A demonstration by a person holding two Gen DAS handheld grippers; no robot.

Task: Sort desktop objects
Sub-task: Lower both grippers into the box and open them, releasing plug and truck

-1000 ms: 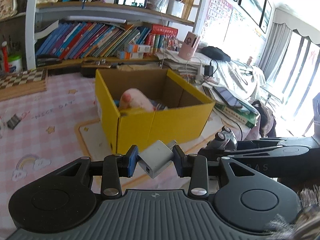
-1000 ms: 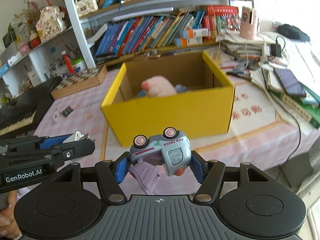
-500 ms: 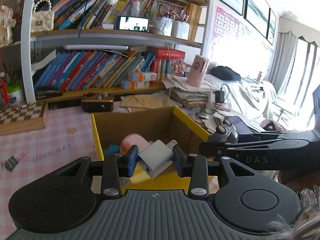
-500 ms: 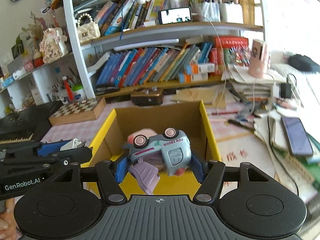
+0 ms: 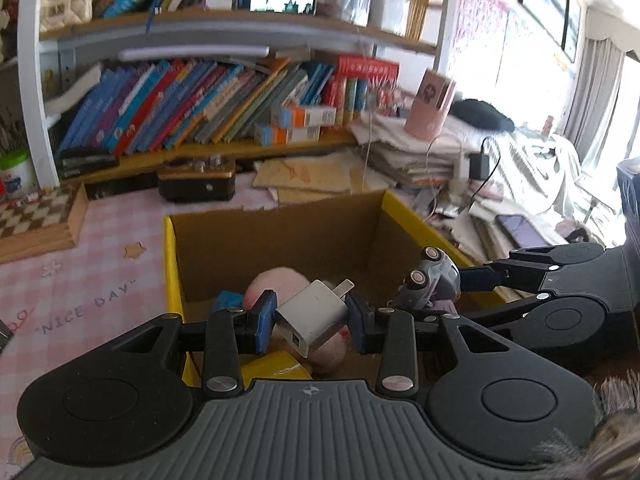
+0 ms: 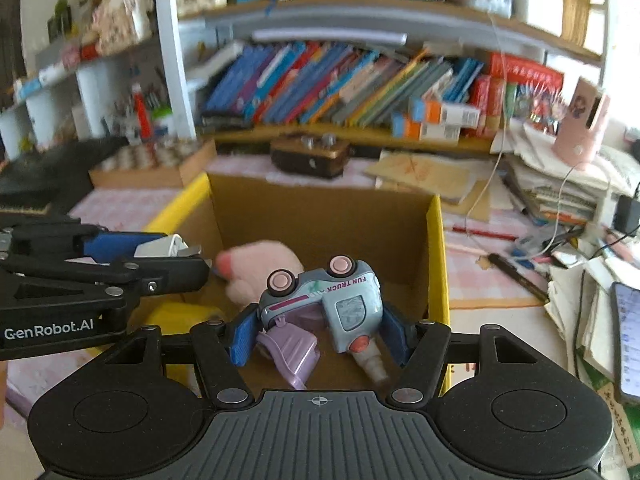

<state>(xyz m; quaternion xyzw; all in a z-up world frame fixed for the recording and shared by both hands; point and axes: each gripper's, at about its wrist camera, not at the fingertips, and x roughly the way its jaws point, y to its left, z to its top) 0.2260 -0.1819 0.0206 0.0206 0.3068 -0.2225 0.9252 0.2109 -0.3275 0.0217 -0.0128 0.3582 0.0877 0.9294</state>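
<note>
Holding both loads over the open yellow box (image 6: 436,264), neither yet let go.

Left gripper (image 5: 310,322) is clenched on a white charger plug (image 5: 314,316), pinched askew with prongs toward 1 o'clock; right gripper (image 6: 318,330) is clamped on a toy truck (image 6: 332,296), wheels up, its purple flap hanging loose beneath. From the right wrist view the left tool sits at 9 o'clock, close beside the truck. Inside the box lie a pink plush toy (image 6: 256,268) at 11 o'clock and a small bottle (image 6: 372,364) under the truck. Risks, as judged: simultaneous release could knock the tools together; the plug, gripped on a slant, may twist out early and strike the near rim; the truck could land on the bottle or bounce off the plush.
</note>
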